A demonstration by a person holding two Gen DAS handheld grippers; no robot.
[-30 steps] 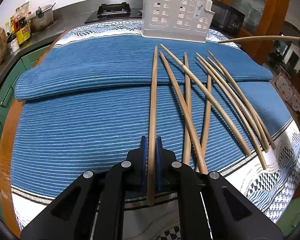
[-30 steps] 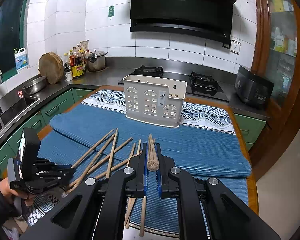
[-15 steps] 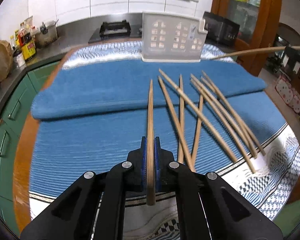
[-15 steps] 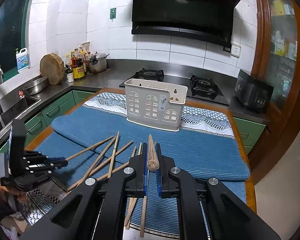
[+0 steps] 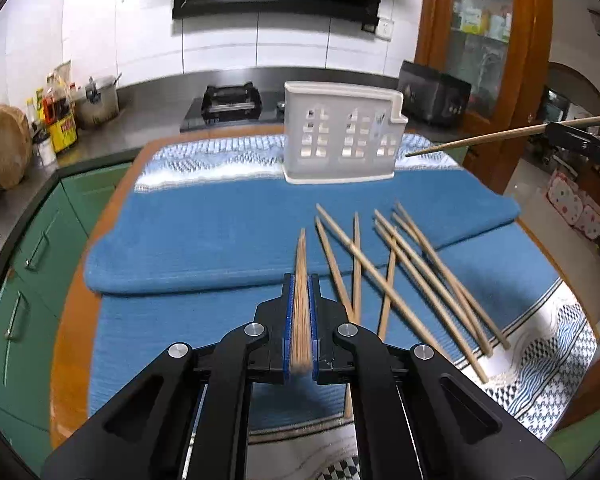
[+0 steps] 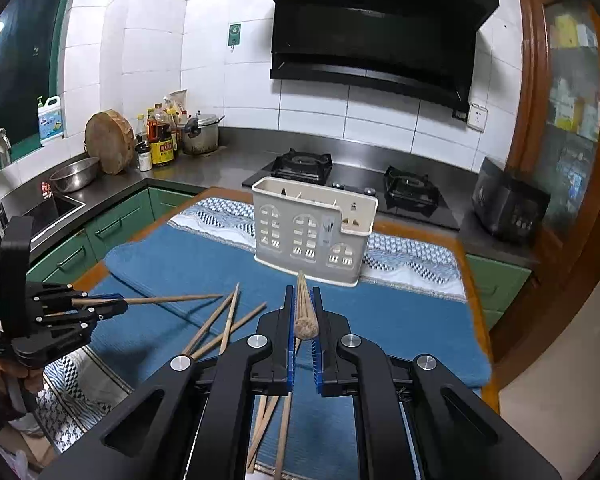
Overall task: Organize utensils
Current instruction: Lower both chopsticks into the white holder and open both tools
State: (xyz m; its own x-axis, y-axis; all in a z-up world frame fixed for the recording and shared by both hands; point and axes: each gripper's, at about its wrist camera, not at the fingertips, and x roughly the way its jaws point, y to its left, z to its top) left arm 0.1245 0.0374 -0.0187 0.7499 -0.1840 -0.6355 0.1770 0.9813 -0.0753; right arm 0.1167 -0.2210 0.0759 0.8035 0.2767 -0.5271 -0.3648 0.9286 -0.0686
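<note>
My left gripper (image 5: 300, 284) is shut on a wooden chopstick (image 5: 301, 280) and holds it lifted above the blue towel (image 5: 204, 232), pointing forward. It also shows in the right wrist view (image 6: 112, 306). My right gripper (image 6: 303, 300) is shut on another chopstick (image 6: 304, 308), held in the air and pointing at the white utensil holder (image 6: 312, 236). That chopstick shows at the right in the left wrist view (image 5: 500, 136). Several loose chopsticks (image 5: 404, 276) lie crossed on the towel, in front of the holder (image 5: 340, 136).
The towel lies on a patterned cloth (image 5: 540, 360) over a wooden table (image 5: 72, 320). Behind the holder are a gas hob (image 6: 304, 164) and a black appliance (image 6: 508, 208). A sink (image 6: 48, 212), a steel bowl (image 6: 74, 174) and bottles (image 6: 160, 136) stand on the left counter.
My left gripper has lifted its chopstick off the towel and risen, tilting up. My right gripper has moved a little higher with its chopstick still in it.
</note>
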